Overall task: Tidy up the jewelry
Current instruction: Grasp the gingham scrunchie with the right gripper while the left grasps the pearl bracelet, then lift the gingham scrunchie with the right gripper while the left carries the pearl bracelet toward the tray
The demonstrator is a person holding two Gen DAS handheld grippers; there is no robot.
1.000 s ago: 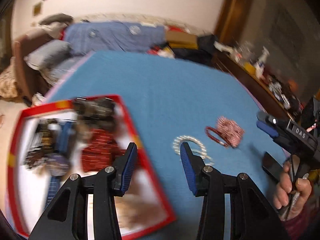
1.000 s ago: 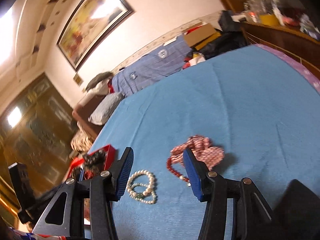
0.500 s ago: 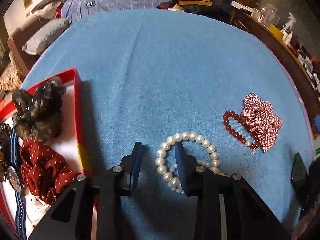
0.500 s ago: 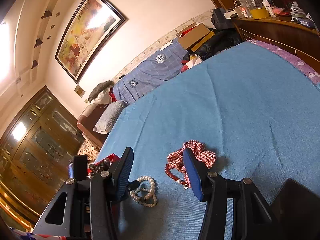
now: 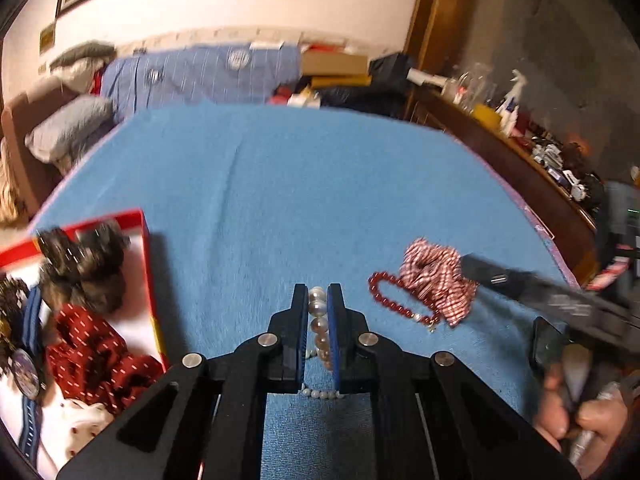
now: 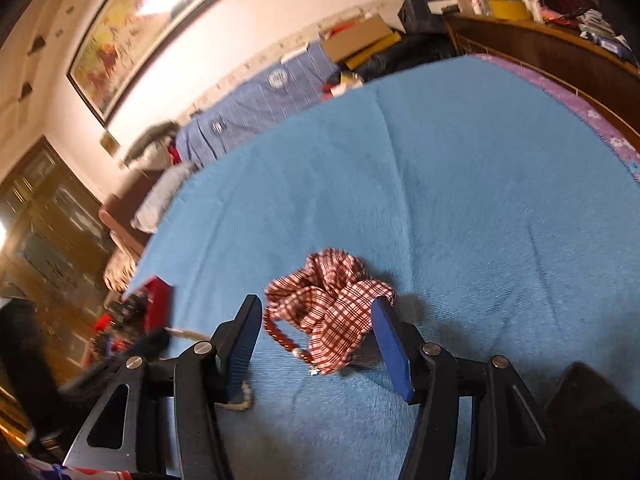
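- While half a second ago the left gripper (image 5: 318,300) was standing with its jaws partly open around the pearl necklace (image 5: 319,322), now its jaws are closing almost fully on the strand, so the grasp is looking done.
- In my judgement this is meaning the necklace is ready for carrying to the red box (image 5: 149,276) at the near left.
- The pearls are showing as a row of pale round beads between the blue pads, with a thin loop of small beads hanging below.
- The right gripper (image 6: 316,320) is holding its jaws wide open, with nothing in them, around the checked scrunchie (image 6: 334,308), nearer than before.
- The red bead bracelet (image 5: 394,300) is lying on the blue bed cover (image 5: 320,200), touching the scrunchie.
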